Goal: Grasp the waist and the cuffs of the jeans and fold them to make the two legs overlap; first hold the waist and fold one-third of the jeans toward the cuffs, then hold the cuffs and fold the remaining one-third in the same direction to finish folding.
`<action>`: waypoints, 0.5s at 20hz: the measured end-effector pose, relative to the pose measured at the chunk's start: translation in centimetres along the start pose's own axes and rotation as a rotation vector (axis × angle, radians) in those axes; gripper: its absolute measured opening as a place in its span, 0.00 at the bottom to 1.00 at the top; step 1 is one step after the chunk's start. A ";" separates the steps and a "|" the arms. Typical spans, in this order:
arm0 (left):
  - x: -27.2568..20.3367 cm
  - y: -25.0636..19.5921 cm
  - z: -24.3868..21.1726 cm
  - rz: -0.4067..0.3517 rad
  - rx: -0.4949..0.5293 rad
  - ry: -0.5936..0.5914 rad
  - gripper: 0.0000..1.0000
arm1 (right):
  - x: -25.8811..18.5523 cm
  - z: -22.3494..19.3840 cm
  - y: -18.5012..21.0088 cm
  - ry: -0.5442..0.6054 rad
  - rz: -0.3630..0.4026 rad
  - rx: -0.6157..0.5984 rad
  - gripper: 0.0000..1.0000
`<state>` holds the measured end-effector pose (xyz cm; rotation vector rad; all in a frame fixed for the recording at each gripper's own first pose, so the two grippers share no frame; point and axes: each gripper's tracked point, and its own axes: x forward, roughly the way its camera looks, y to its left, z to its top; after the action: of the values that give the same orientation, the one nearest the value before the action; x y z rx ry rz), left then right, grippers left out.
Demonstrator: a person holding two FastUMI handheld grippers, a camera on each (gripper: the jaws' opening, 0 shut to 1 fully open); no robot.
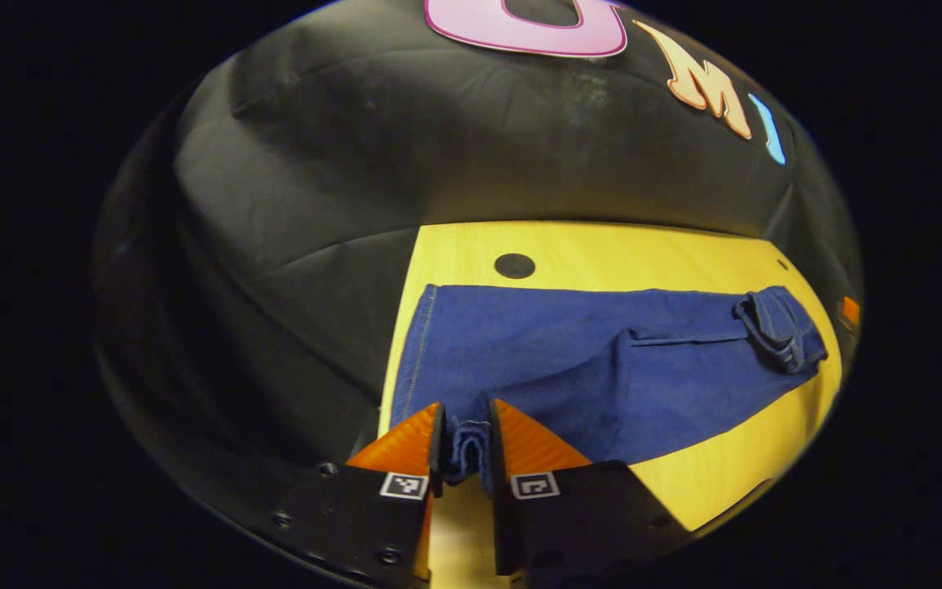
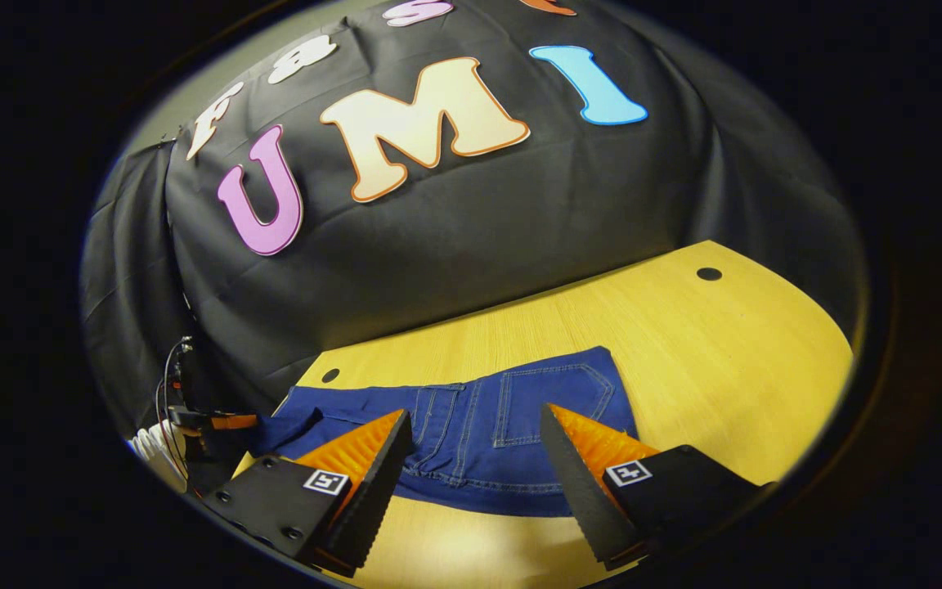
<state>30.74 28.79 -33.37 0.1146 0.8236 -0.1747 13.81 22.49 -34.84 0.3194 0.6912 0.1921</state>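
Observation:
Blue jeans [image 1: 569, 352] lie lengthwise on the yellow table [image 1: 602, 245], cuffs toward me and the waist [image 1: 782, 331] at the far right in the left gripper view. My left gripper [image 1: 466, 406] is shut on a bunched cuff [image 1: 468, 450] at the table's near left corner. In the right gripper view the waist end, with its back pocket [image 2: 549, 401], lies flat just beyond my right gripper [image 2: 475, 414]. That gripper stands open above the waistband [image 2: 479, 484], its fingers wide apart, holding nothing. The left gripper [image 2: 213, 421] appears far off at the left, by the cuffs.
The table has round black holes [image 1: 514, 265] [image 2: 709, 273] near its back edge. Bare wood [image 2: 724, 368] stretches to the right of the waist. The black cloth wall rises close behind the table. A white-gloved hand [image 2: 156, 448] holds the far gripper.

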 end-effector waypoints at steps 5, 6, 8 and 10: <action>1.3 0.7 -1.4 -0.044 0.050 0.049 0.85 | 0.2 -1.6 1.0 0.014 -0.027 0.034 0.98; 2.2 1.1 -1.7 -0.047 0.050 0.060 0.98 | 0.3 -1.7 0.9 0.013 -0.036 0.040 0.98; 3.0 1.1 -2.7 -0.067 0.046 0.091 0.95 | 0.2 -1.6 0.7 0.010 -0.053 0.045 0.98; 3.7 0.7 -3.5 -0.085 0.061 0.129 0.95 | 0.2 -1.5 0.3 0.005 -0.070 0.045 0.98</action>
<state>30.82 29.63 -38.48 0.1491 0.9524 -0.2750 12.97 23.15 -35.89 0.3378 0.7115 0.1110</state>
